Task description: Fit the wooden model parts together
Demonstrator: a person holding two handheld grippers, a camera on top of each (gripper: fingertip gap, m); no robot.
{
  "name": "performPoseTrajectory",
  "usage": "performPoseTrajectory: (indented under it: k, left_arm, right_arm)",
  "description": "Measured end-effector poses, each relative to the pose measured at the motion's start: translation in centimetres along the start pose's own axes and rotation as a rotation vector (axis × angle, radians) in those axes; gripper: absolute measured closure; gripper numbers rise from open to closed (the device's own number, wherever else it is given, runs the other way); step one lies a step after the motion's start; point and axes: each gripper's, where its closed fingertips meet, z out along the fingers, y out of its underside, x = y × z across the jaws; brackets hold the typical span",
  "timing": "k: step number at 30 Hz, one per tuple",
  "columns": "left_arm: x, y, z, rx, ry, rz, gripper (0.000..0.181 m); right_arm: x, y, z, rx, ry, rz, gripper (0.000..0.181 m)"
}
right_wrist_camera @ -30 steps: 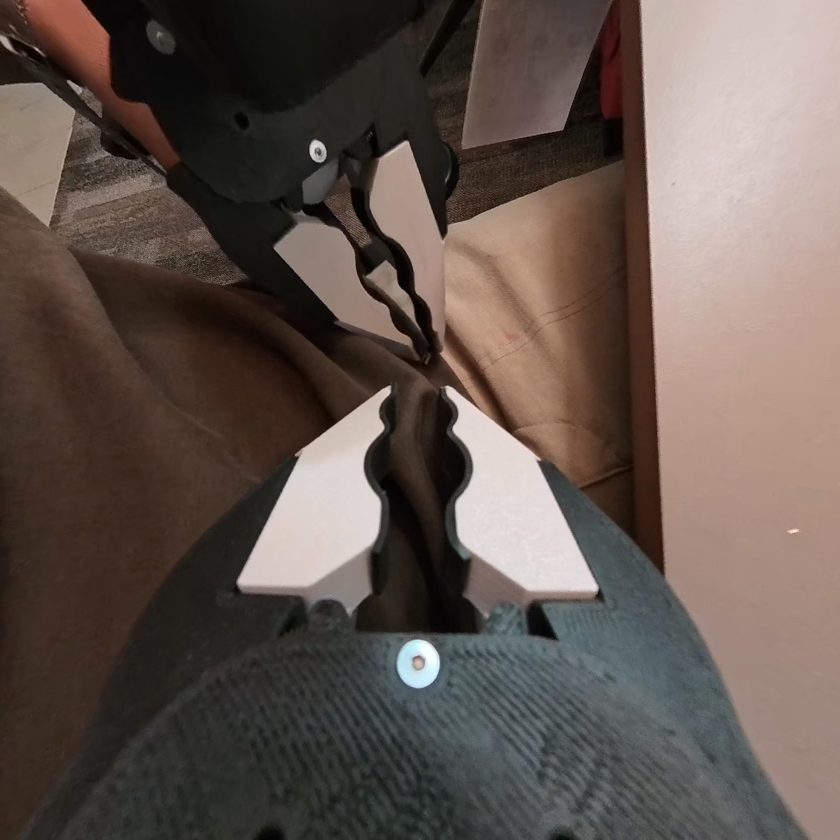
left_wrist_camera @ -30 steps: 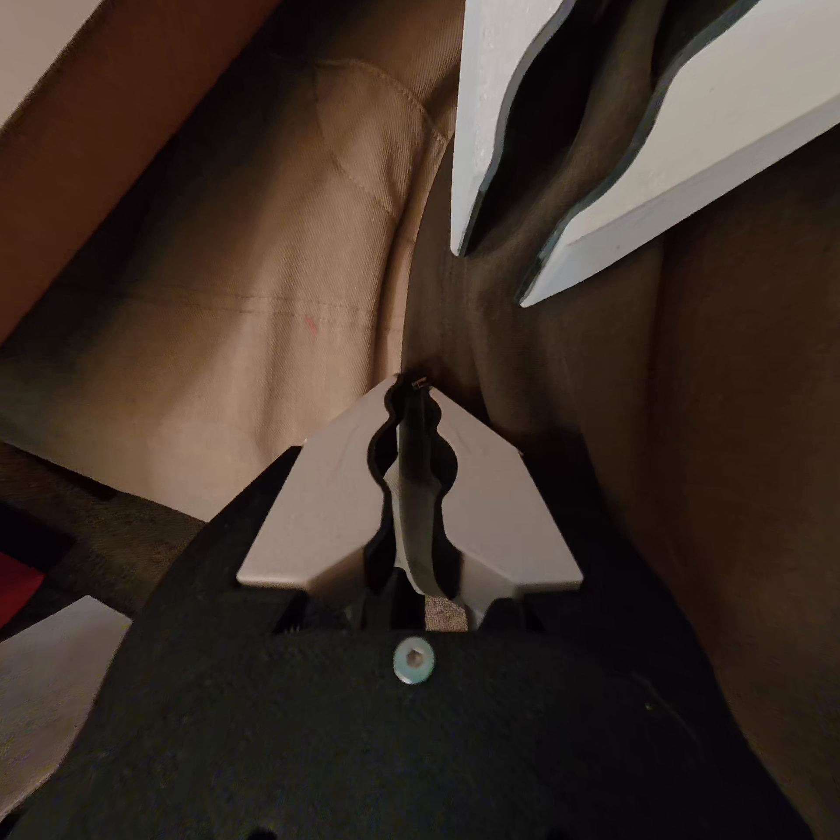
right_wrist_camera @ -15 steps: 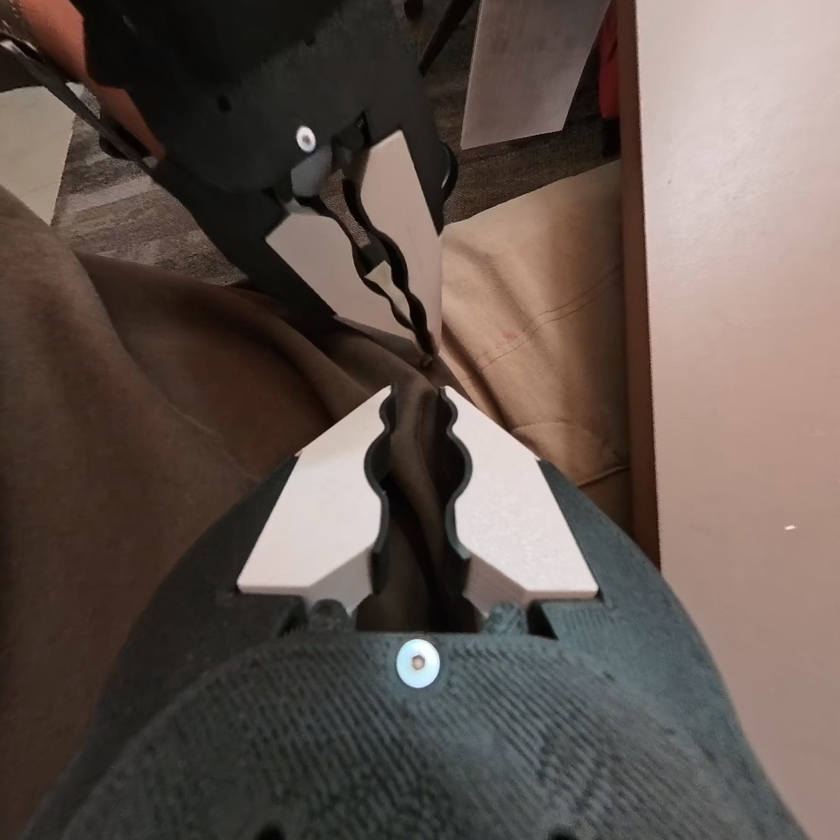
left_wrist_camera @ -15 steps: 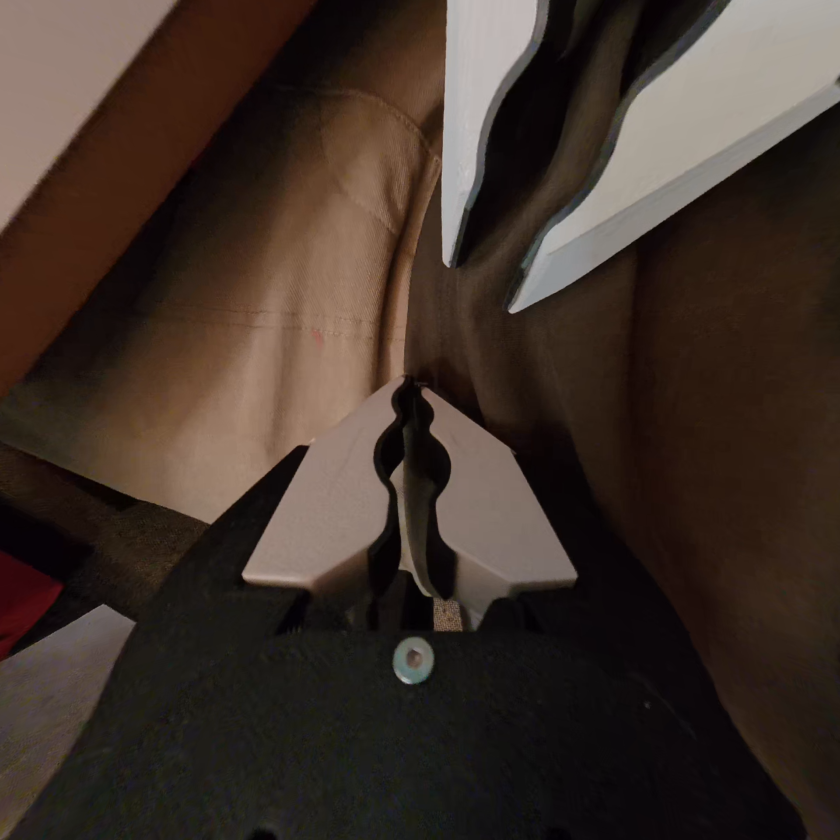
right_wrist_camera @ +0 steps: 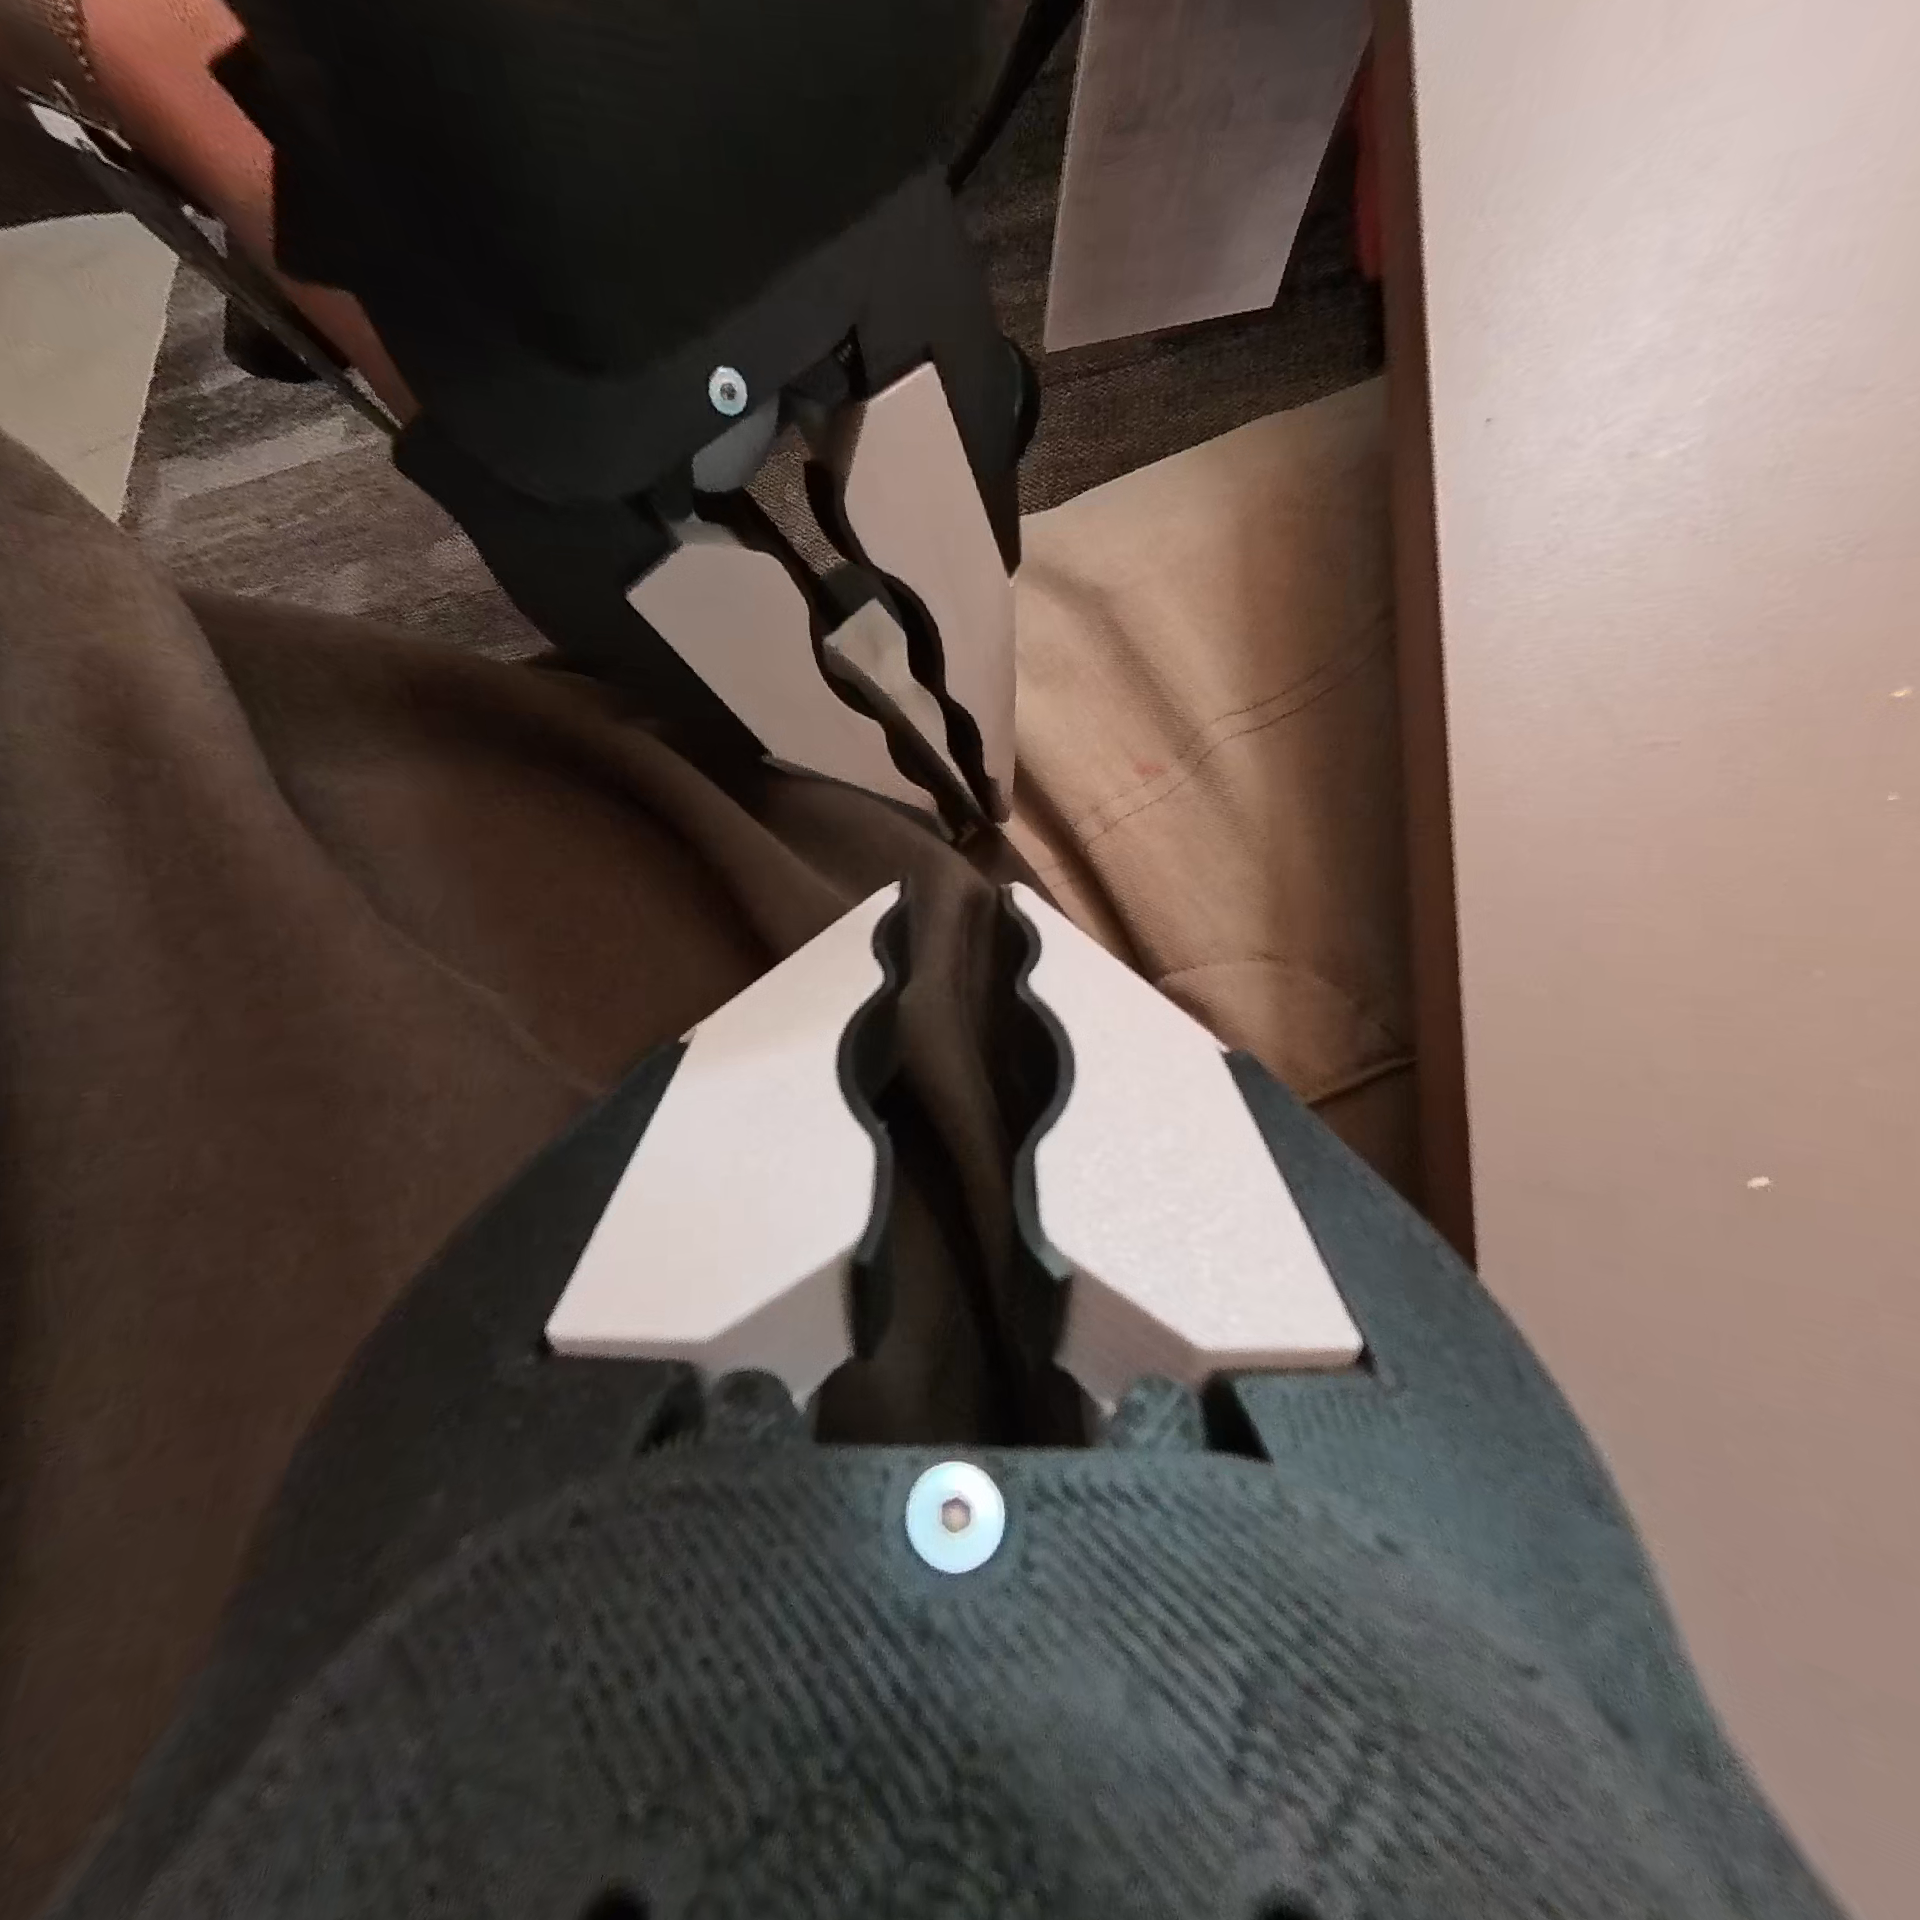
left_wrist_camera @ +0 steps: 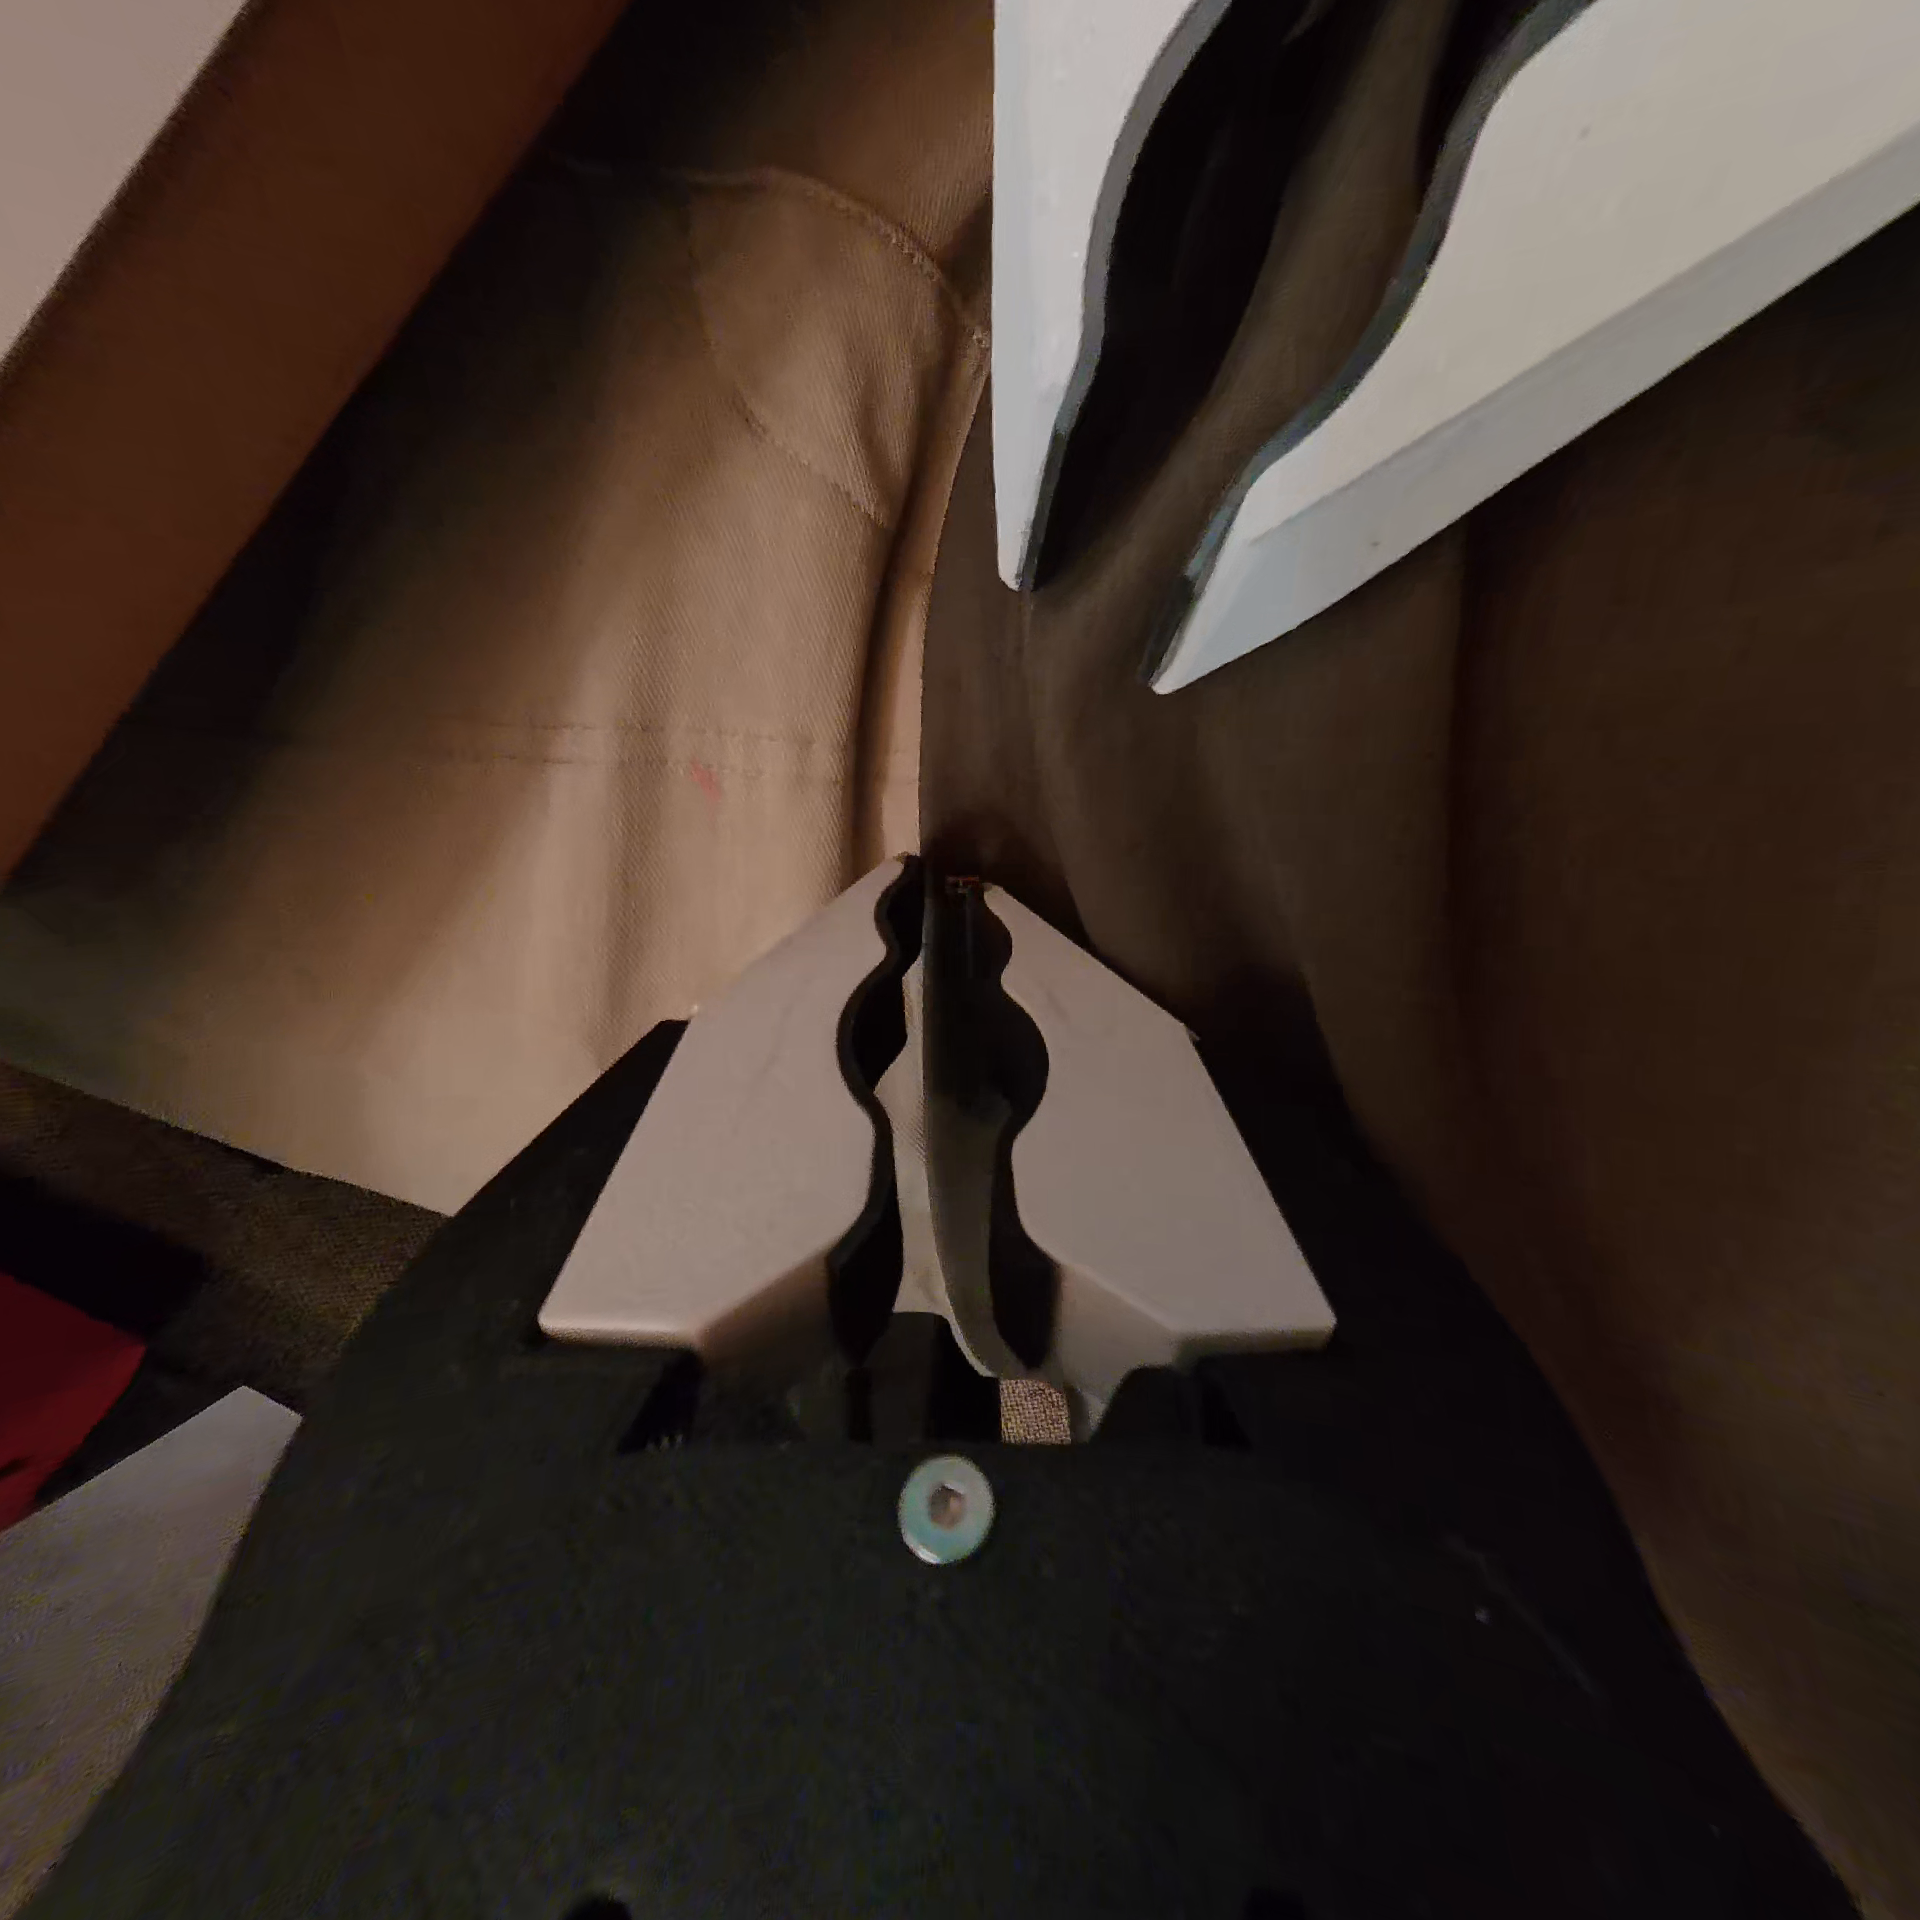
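Brown cloth (right_wrist_camera: 312, 935) fills the lower left; pale panel (right_wrist_camera: 1662, 727) at right, tan fabric (right_wrist_camera: 1195, 727) between. Right gripper (right_wrist_camera: 953, 890) spread, holding nothing, tips just short of the left gripper (right_wrist_camera: 982, 816). Left gripper pinches a tiny dark part (left_wrist_camera: 964, 885) at its tips; kind unclear

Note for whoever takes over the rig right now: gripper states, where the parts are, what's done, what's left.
Left gripper: shut, pinching a tiny dark piece at its tips; too small to identify.
Right gripper: open, empty, tips close to the left's.
Both point down over a brown garment on a lap.
Done: no joined parts visible.
Left: locate the wooden parts, none recognisable here, and fit them.
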Motion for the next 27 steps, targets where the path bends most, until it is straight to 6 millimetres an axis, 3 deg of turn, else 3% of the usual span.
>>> performPoseTrajectory:
  k: [9,14,19,23,27]
  left_arm:
    - [0.3,0.0,0.3,-0.004,0.022,0.021,0.177]
    - [0.1,-0.1,-0.7,-0.005,0.019,0.072,0.169]
    - [0.2,-0.2,-1.7,-0.043,0.073,0.259,0.163]
    - [-1.0,0.5,-1.2,-0.126,0.088,0.408,0.164]
    - [-0.5,1.0,-0.7,-0.126,0.217,0.556,0.167]
  right_arm:
    - [0.0,0.0,0.0,0.001,-0.007,0.004,0.169]
    - [0.0,0.0,-0.1,0.002,-0.009,0.005,0.169]
    - [-0.2,0.1,-0.2,-0.005,-0.005,-0.015,0.17]
    - [-0.2,0.1,-0.6,0.001,0.001,-0.013,0.17]
    - [-0.3,0.3,-0.9,0.004,0.006,-0.014,0.17]
